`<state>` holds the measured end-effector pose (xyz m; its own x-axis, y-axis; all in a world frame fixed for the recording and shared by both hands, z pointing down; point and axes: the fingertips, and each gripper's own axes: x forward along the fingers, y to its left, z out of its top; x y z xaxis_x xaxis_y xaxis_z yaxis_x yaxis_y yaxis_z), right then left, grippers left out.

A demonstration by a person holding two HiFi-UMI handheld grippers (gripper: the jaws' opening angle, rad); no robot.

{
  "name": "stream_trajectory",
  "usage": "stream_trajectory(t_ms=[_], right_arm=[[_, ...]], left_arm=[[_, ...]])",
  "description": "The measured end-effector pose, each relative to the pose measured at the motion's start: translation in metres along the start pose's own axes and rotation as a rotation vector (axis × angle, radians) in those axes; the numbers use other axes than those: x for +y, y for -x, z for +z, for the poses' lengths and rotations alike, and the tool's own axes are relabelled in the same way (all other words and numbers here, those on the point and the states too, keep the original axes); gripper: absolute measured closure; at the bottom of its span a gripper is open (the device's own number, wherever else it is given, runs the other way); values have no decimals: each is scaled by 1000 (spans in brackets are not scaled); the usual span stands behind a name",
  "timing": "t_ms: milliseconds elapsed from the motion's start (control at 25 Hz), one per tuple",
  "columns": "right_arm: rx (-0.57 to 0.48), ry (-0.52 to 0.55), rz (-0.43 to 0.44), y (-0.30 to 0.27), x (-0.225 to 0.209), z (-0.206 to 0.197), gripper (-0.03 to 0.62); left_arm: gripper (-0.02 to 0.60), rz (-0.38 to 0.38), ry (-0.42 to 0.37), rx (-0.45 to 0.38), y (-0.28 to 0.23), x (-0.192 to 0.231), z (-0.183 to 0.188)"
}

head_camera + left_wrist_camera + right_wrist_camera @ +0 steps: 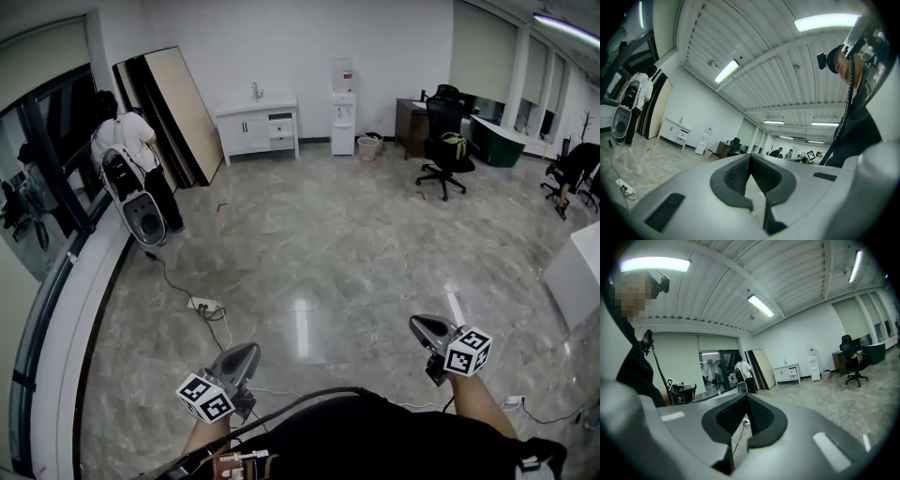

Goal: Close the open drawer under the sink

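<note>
The white sink cabinet (255,127) stands against the far wall, with a tap on top and drawers (281,127) on its right side. From here the drawers are too small to tell how far one stands out. The cabinet also shows small in the left gripper view (675,131) and in the right gripper view (786,373). My left gripper (251,350) (750,156) and right gripper (415,323) (746,395) are held low and near my body, far from the cabinet. Both point across the marble floor. Both are shut with nothing between the jaws.
A person with a backpack (125,150) stands by a speaker (142,217) and leaning boards (176,111) at the left. A power strip (202,305) with cables lies ahead on the floor. A water dispenser (343,120), bin (368,147), office chair (444,142) and white table (577,272) stand to the right.
</note>
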<state>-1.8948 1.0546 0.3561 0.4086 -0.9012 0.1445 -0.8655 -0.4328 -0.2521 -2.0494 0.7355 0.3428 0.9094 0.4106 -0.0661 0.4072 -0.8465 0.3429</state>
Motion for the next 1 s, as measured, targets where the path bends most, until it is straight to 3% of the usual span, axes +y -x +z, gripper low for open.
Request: stream_trajectory(t_ms=[320, 520, 840, 1000], right_arm=[[14, -28, 59, -59, -42, 5, 592], [22, -37, 155, -109, -93, 25, 592], [23, 14, 294, -171, -190, 83, 592], [23, -4, 302, -183, -243, 96, 592]], left_arm=[[581, 61, 6, 11, -26, 36, -1], [581, 172, -18, -22, -54, 56, 11], [581, 287, -37, -93, -149, 76, 34], [581, 272, -53, -96, -210, 77, 39]])
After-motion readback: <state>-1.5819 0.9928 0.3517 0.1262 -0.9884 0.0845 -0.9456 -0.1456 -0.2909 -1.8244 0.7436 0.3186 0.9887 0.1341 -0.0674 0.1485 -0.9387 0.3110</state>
